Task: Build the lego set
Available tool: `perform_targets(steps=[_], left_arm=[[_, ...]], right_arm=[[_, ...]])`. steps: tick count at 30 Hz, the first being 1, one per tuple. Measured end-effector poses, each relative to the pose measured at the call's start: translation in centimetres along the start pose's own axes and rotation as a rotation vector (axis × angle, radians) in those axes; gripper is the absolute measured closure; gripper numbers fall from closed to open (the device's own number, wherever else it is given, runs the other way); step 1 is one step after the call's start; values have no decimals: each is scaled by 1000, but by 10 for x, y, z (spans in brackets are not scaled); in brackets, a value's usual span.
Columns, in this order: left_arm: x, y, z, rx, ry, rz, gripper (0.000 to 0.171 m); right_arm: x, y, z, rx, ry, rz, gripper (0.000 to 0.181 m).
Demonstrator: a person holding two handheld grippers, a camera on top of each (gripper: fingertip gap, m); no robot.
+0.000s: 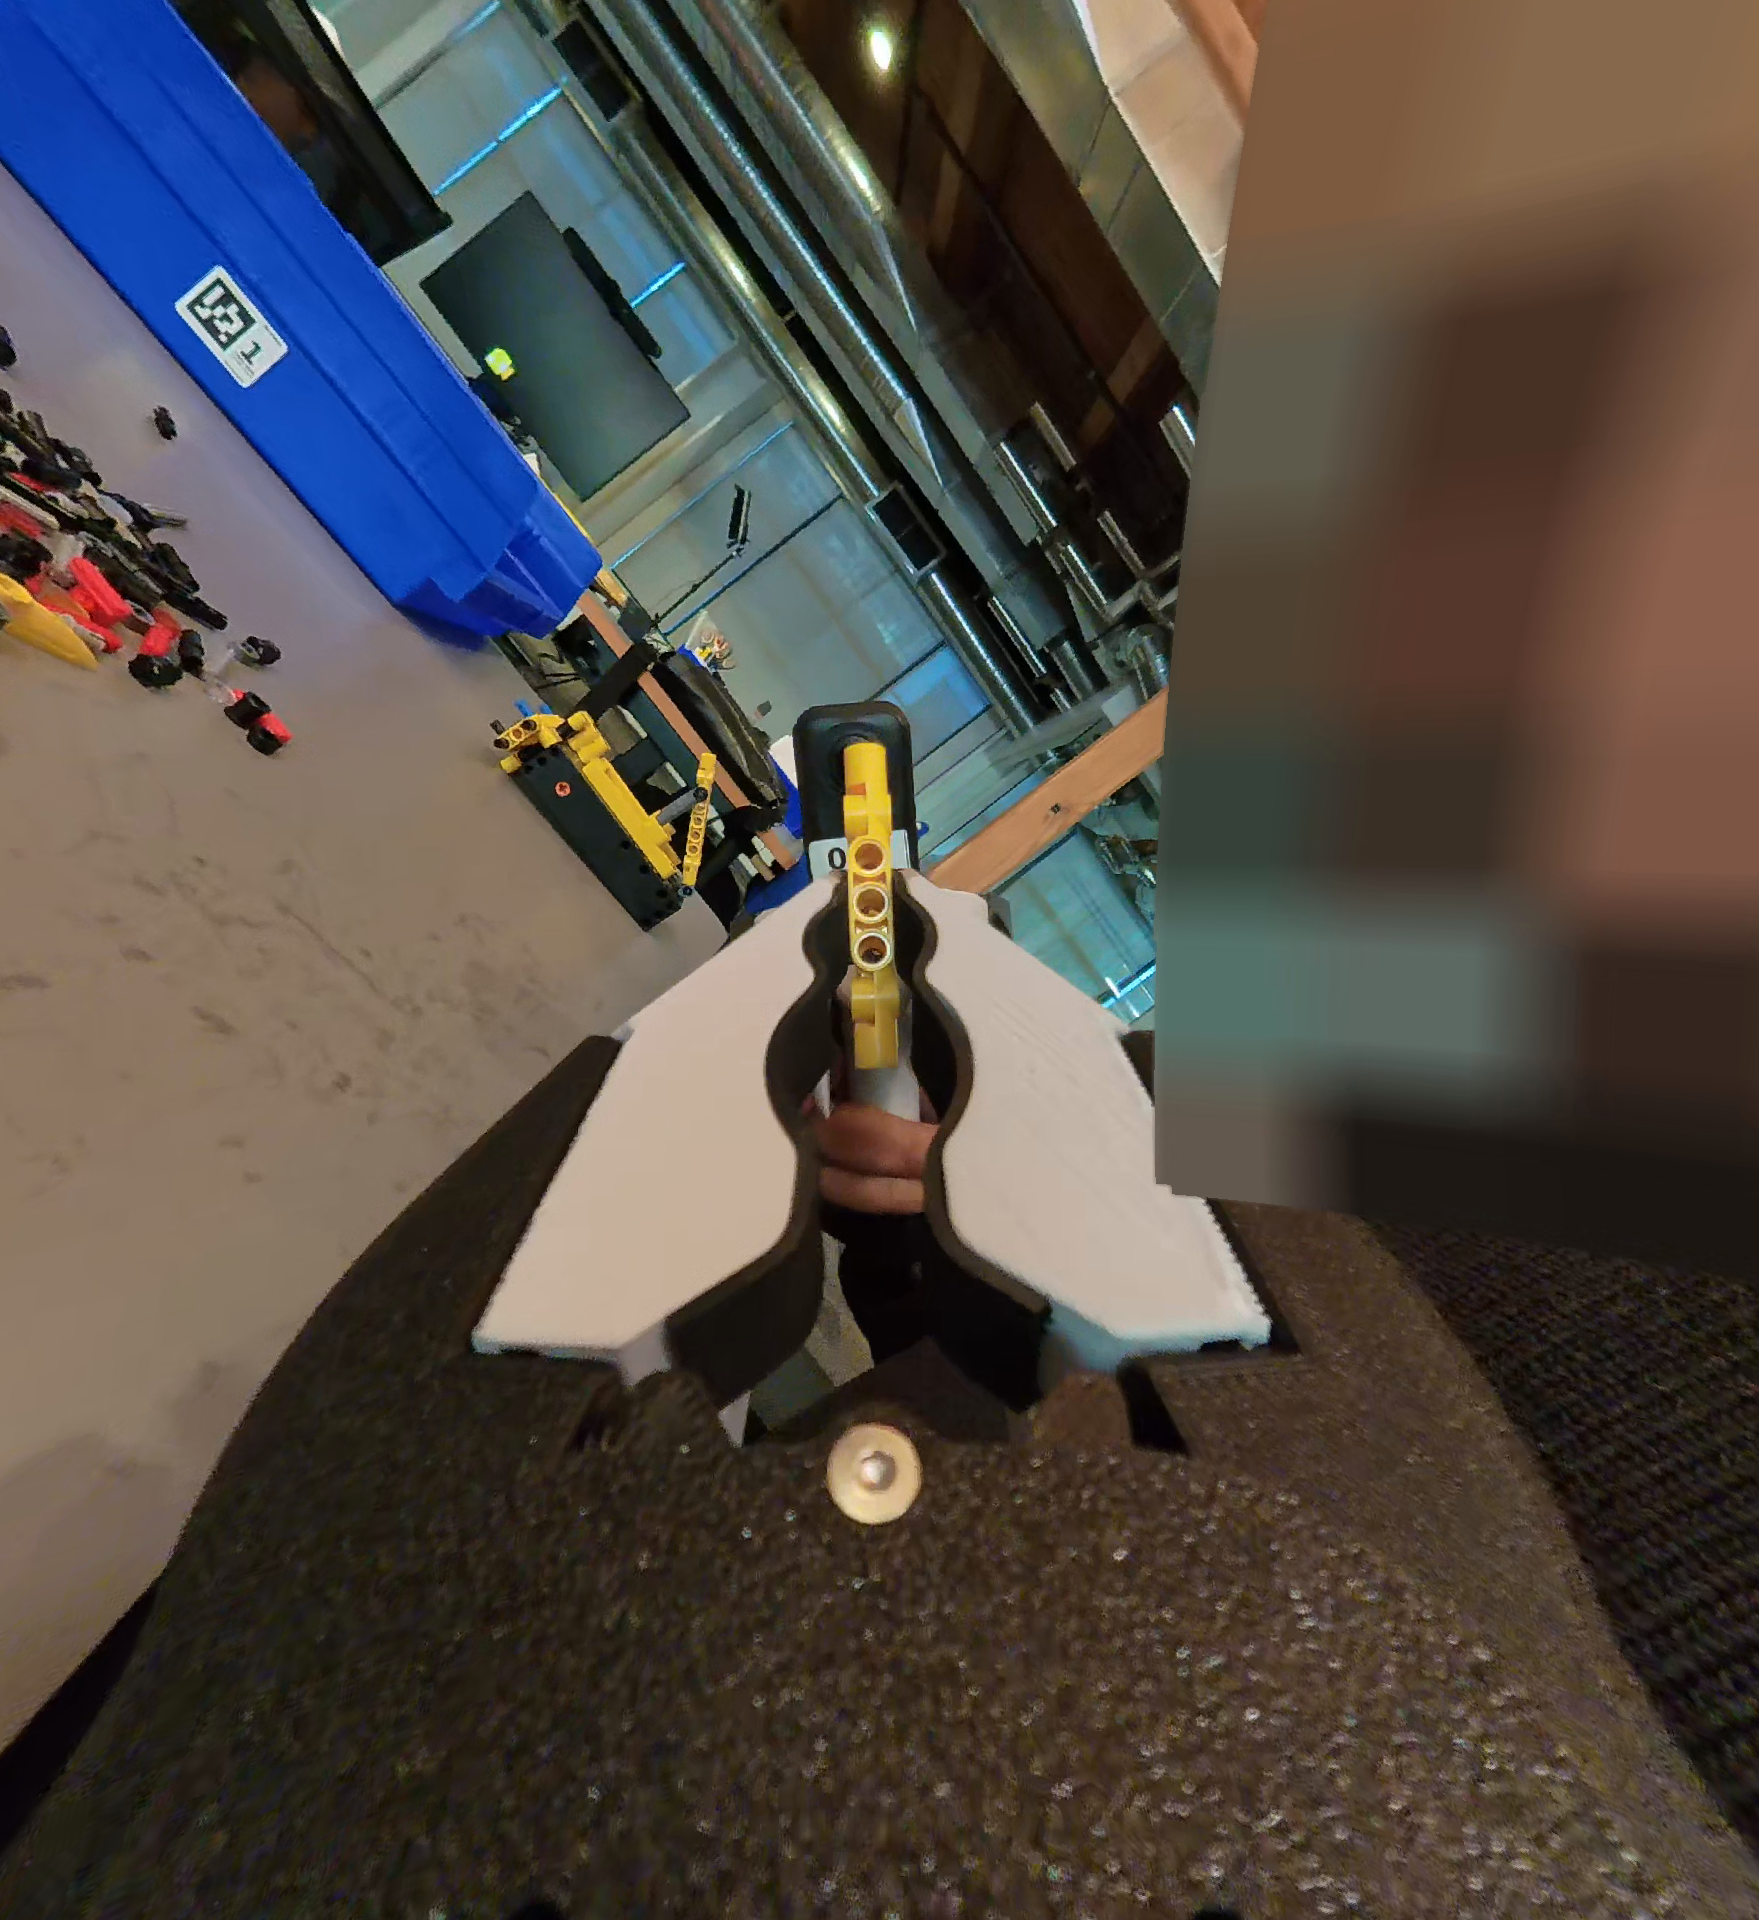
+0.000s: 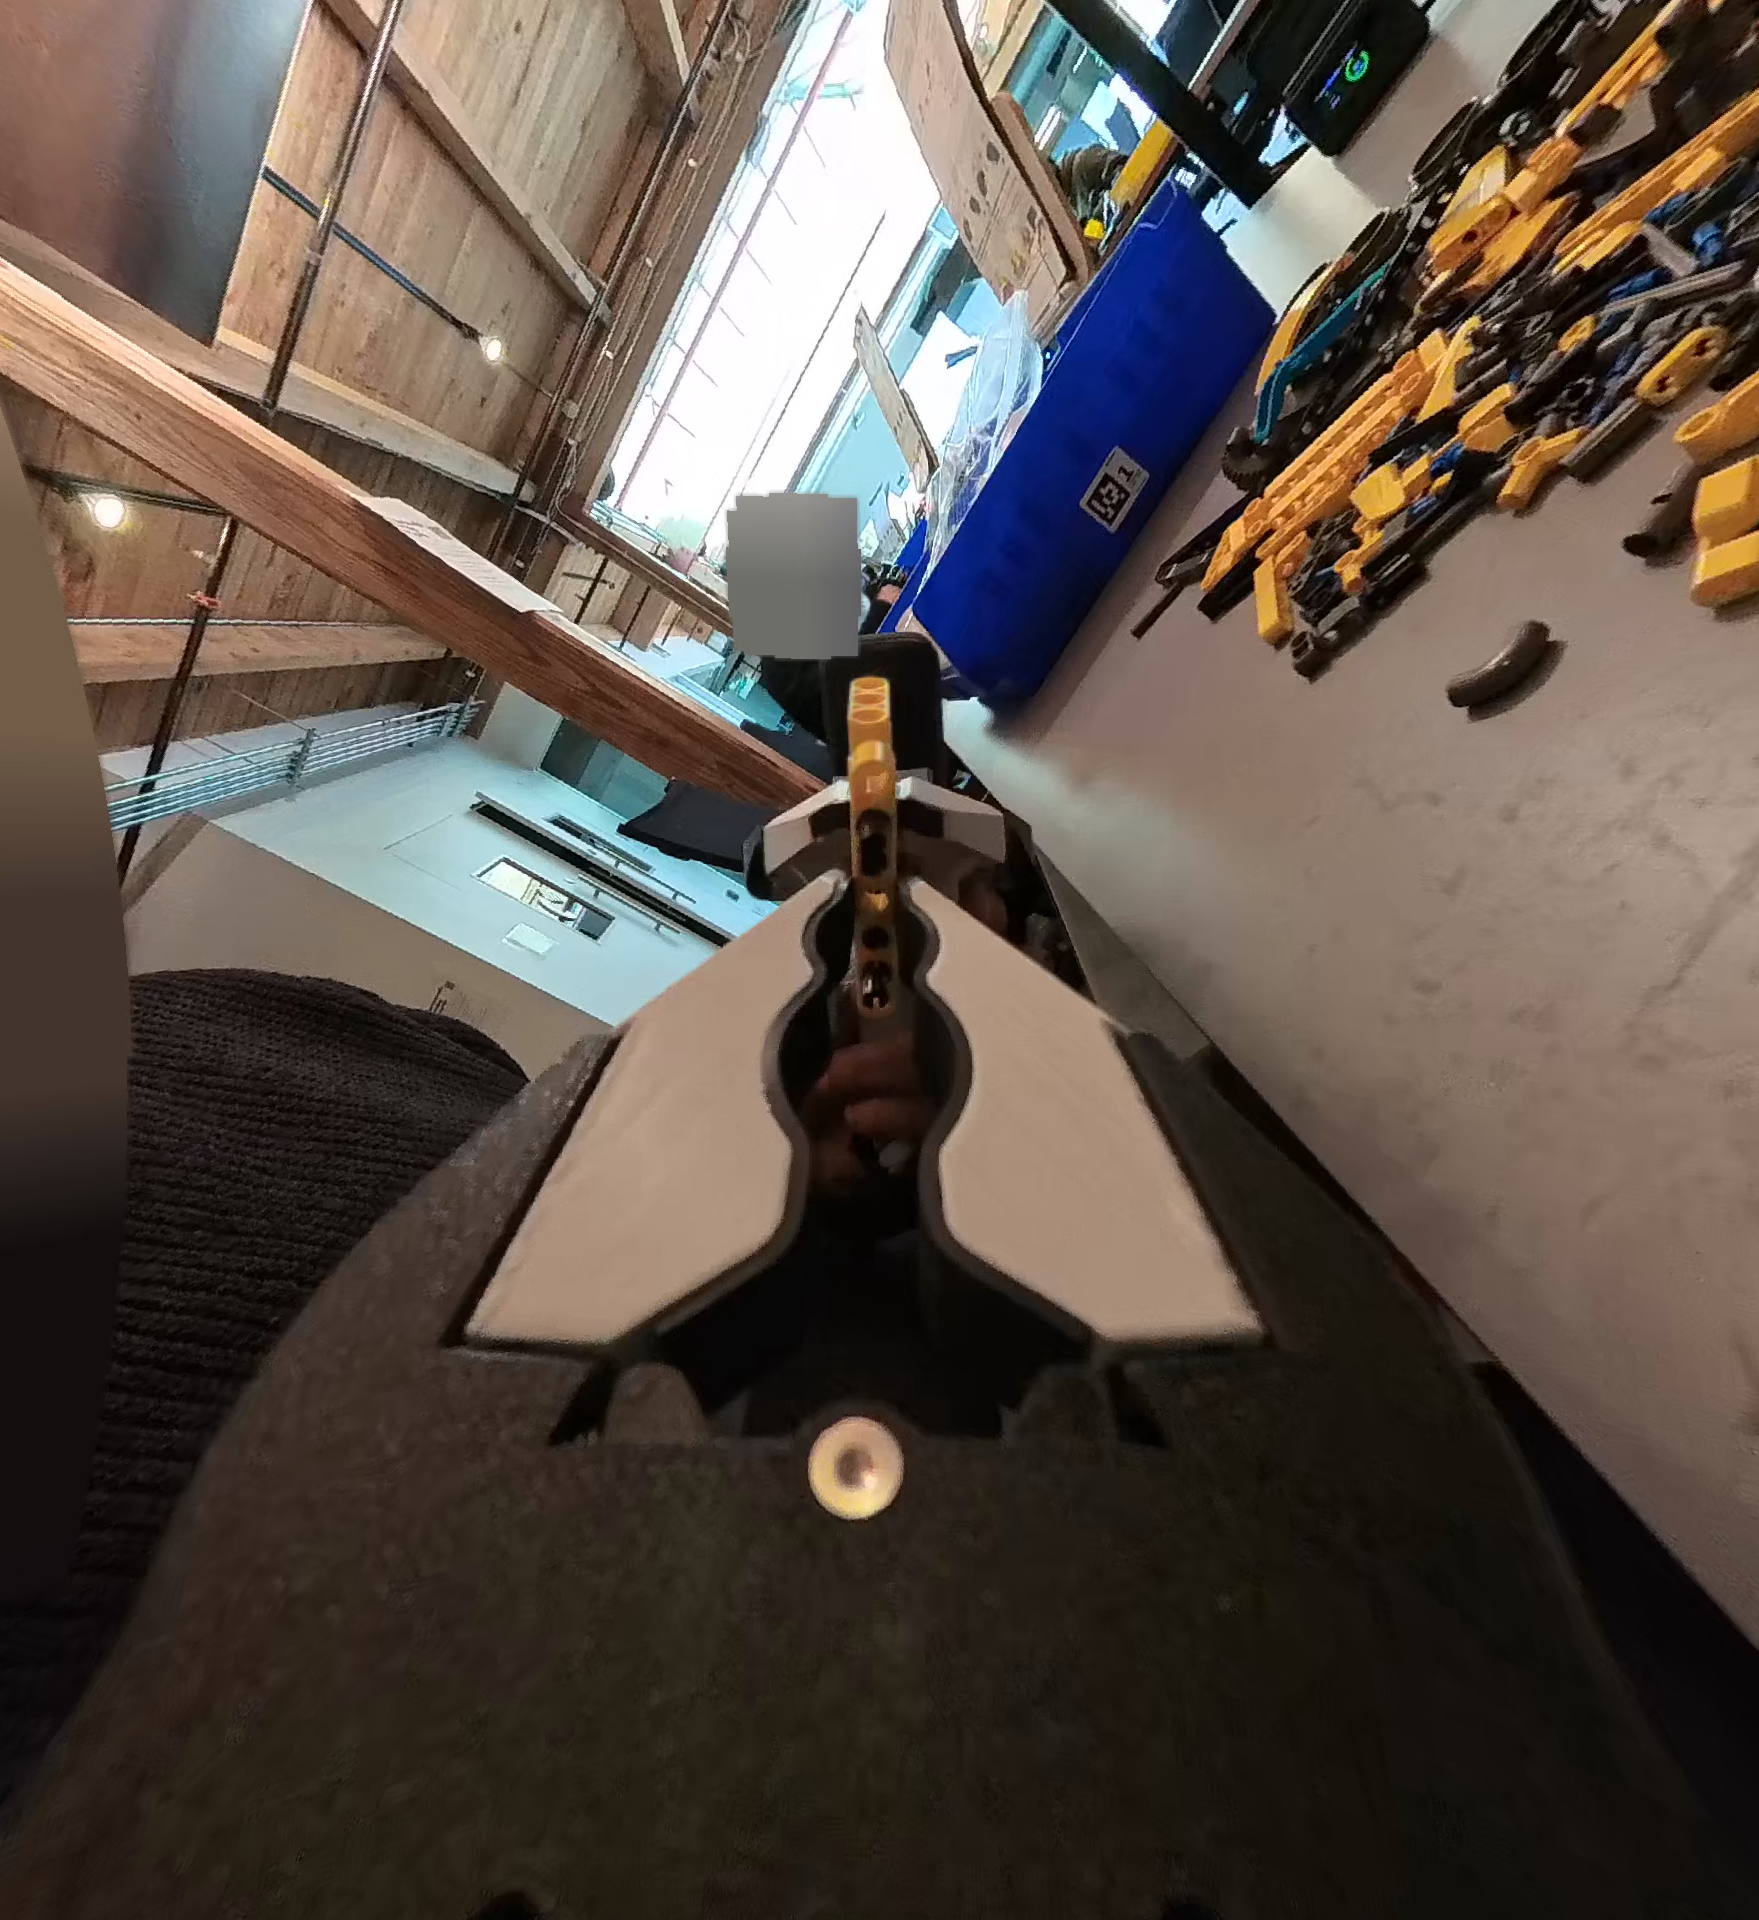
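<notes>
My left gripper (image 1: 870, 883) is shut on a yellow beam with round holes (image 1: 870, 914), which stands up between the white fingers (image 1: 709, 1091). The black body of the other gripper (image 1: 854, 758) sits just behind the beam's far end. In the right wrist view, my right gripper (image 2: 870, 894) is shut on the same yellow beam (image 2: 870, 790). The left gripper's white fingertips (image 2: 802, 826) clamp the beam just beyond mine. Both grippers face each other in the air beside the grey table (image 2: 1426, 987). A hand shows behind each gripper's jaws.
A blue bin (image 1: 262, 312) stands at the table's far side, also in the right wrist view (image 2: 1083, 468). Loose red, black and yellow pieces (image 1: 33, 540) lie on the table (image 1: 179, 987). A yellow-black assembly (image 1: 615, 810) stands near its edge. Yellow and black parts (image 2: 1529, 312) cover the right. Left and right tips are no more than a few centimetres apart.
</notes>
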State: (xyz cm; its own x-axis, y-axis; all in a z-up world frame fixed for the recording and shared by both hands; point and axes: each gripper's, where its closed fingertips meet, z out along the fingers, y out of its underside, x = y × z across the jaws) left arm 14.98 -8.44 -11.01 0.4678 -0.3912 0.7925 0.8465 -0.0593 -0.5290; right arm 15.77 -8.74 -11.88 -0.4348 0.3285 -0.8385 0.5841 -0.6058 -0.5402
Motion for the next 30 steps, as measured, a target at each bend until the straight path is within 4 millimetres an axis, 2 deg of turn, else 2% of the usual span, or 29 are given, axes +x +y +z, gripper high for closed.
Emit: perform_targets(steps=[7,17,21,25,30], left_arm=[[-4,3,0,-12,-27,-11,166],[-9,9,-3,-9,-39,-86,166],[-14,14,-6,-38,-84,-45,166],[-7,13,-3,-50,-86,29,165],[-3,15,-5,-60,-22,-41,166]], right_arm=[[5,2,-1,-43,12,-8,175],[8,10,-1,-170,-43,83,175],[14,15,-1,-250,32,-12,176],[8,14,-1,-282,11,-66,176],[4,20,-2,-366,-26,-75,176]])
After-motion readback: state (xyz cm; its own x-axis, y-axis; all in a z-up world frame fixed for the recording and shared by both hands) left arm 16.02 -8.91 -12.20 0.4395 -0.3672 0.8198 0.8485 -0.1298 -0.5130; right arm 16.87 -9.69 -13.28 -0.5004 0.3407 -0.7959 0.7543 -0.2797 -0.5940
